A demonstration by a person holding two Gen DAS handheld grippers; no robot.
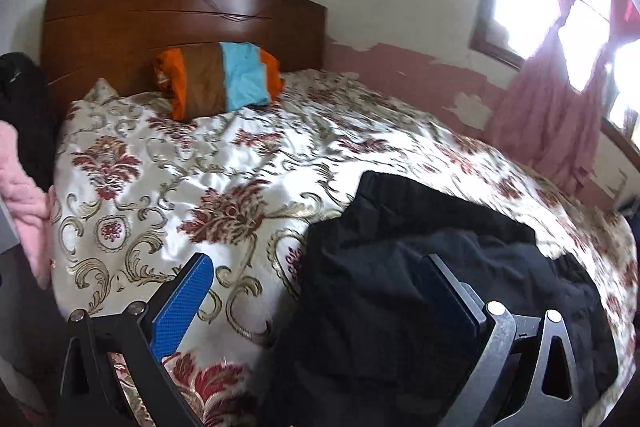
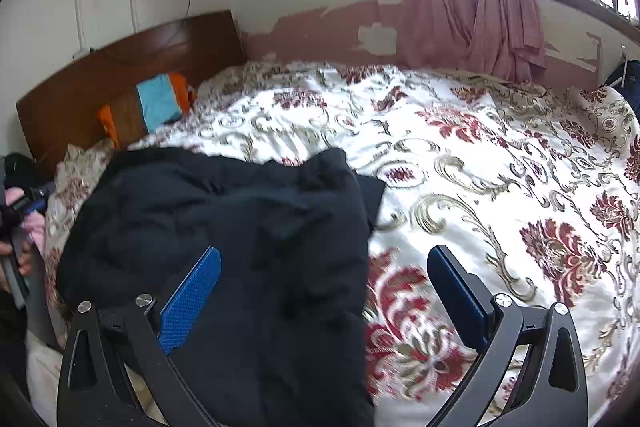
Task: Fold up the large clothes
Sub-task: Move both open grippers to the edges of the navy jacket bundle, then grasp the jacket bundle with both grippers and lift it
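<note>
Black padded cloth is filling the near ground: the large black garment [image 2: 224, 227] is lying in a rumpled heap on the bed [image 2: 500, 155], close to the near edge. The right gripper [image 2: 324, 291] is hovering above it with its jaws wide apart and nothing between them; one blue pad is hanging over the cloth, the other over bare quilt. The left gripper [image 1: 316, 291] is likewise standing wide open and empty, its right finger over the garment [image 1: 420, 267] and its left over the flowered cover.

By my reckoning the folding is only partly done: the garment is looking doubled over into a thick bundle, but its edges are sitting uneven and a flap is sticking out on the far side, so squaring and a further fold are probably remaining.

Beyond the bundle the satin quilt is lying open and bare, giving plenty of room for spreading. Farther back a striped pillow [image 1: 218, 77] is leaning at the wooden headboard [image 1: 180, 15], well apart from the work, and pink curtains [image 2: 472, 7] are hanging by the window.
</note>
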